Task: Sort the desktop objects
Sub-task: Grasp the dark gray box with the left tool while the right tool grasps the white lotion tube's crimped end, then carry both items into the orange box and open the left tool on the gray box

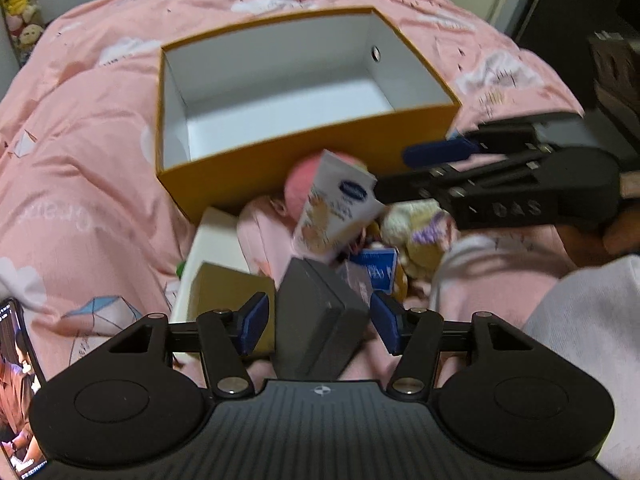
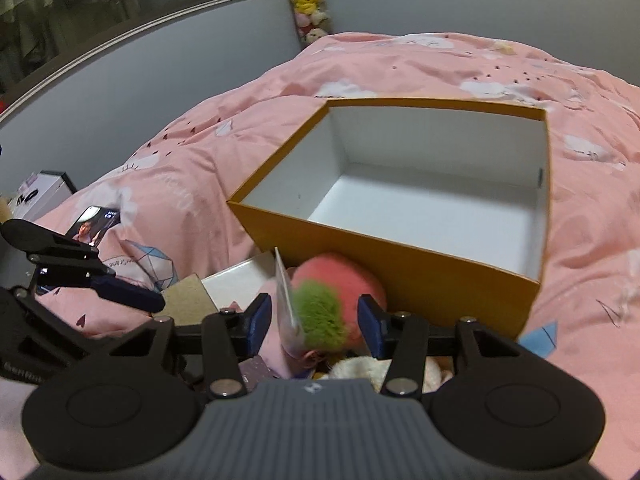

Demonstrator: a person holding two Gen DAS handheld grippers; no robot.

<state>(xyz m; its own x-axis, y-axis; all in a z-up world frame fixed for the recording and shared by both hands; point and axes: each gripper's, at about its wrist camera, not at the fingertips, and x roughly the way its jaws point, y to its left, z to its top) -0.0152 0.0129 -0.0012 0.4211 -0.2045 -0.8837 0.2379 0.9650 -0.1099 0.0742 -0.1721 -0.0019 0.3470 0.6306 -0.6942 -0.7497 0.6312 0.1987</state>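
Observation:
An open orange box [image 1: 304, 148] [image 2: 400, 280] with a white inside lies on the pink duvet. A heap of small things lies in front of it. My left gripper [image 1: 322, 324] is shut on a dark grey box [image 1: 320, 320], which tilts up between the blue pads. My right gripper [image 2: 314, 320] [image 1: 392, 174] reaches in from the right in the left wrist view. It is shut on a white packet [image 1: 340, 208] [image 2: 286, 300] with a blue logo. A pink plush [image 2: 332, 292] with a green tuft is pressed against the packet.
A lit phone [image 1: 16, 380] [image 2: 92, 224] lies on the duvet [image 1: 80, 160] at the left. A flat white box [image 1: 216, 240], brown card [image 1: 228, 284], a blue card [image 1: 376, 270] and a cream plush [image 1: 416, 224] fill the heap. A pale sleeve [image 1: 580, 320] is at the right.

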